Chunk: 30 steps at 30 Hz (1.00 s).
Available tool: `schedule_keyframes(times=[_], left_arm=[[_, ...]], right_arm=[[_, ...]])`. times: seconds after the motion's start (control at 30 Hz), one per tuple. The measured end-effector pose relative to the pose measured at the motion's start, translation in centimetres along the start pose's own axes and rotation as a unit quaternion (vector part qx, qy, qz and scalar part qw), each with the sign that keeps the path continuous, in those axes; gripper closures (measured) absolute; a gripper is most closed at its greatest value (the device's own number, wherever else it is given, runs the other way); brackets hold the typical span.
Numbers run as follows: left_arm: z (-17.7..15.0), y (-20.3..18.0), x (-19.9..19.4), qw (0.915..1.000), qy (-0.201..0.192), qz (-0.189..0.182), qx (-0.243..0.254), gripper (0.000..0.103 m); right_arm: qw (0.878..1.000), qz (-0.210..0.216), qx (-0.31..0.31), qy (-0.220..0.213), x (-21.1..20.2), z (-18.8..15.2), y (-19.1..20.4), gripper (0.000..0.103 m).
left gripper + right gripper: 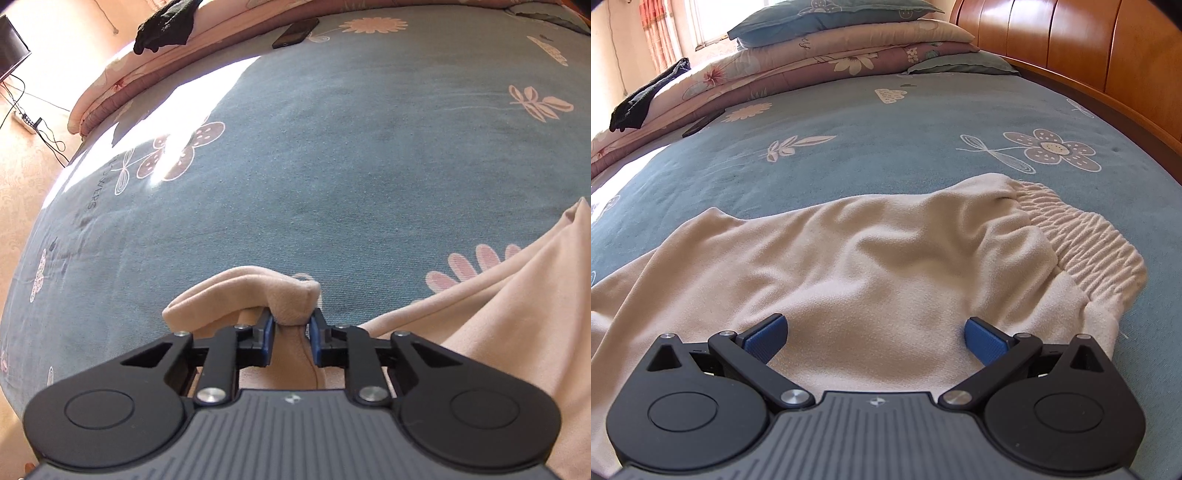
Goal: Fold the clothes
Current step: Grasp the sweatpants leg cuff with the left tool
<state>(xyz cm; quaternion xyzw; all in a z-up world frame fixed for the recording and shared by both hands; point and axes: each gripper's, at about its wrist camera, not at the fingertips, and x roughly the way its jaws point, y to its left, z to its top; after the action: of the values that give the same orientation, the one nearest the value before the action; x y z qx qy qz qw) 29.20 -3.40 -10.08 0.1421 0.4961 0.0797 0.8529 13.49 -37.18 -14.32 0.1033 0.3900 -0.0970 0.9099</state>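
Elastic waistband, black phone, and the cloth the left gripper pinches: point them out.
elastic waistband (1086, 236), right wrist view, middle of the ribbed band.
black phone (295, 32), left wrist view, centre of its face.
pinched cloth (291, 299), left wrist view, bunched fold above the fingers.

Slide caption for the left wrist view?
Left tool pinches a bunched end of the beige trousers on the blue floral bedsheet.
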Motion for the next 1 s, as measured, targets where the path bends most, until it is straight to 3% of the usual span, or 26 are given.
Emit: schedule_keyframes(times=[0.27,0.57,0.77,0.87,0.93,1.0], left_arm=[[-3.5,8.2,-4.5,0.9977,-0.037,-0.009,-0.056,0.085],[-10.3,15.4,-3.5,0.9930,0.001,-0.018,-0.117,0.085],[-14.9,18.4,-1.7,0.9861,0.030,-0.056,-0.154,0.079],[-16.7,20.2,-1.6,0.9799,0.024,-0.105,-0.167,0.079],[-17.8,21.5,-2.0,0.9726,0.008,-0.148,-0.179,0.070],[-18.5,23.0,-2.7,0.9640,-0.018,-0.182,-0.193,0.049]], right_arm=[[1.000,-0.010,0.001,0.003,0.2,-0.1,0.2,0.000],[0.999,-0.030,-0.024,0.005,0.3,-0.5,0.8,0.000],[0.995,-0.044,-0.084,-0.013,-0.1,-1.6,2.3,0.000],[0.994,-0.039,-0.096,-0.021,-0.7,-1.9,2.9,0.000],[0.996,-0.017,-0.080,-0.022,-1.5,-1.8,3.2,0.000],[0.998,0.009,-0.065,-0.022,-2.6,-1.9,3.7,0.000]])
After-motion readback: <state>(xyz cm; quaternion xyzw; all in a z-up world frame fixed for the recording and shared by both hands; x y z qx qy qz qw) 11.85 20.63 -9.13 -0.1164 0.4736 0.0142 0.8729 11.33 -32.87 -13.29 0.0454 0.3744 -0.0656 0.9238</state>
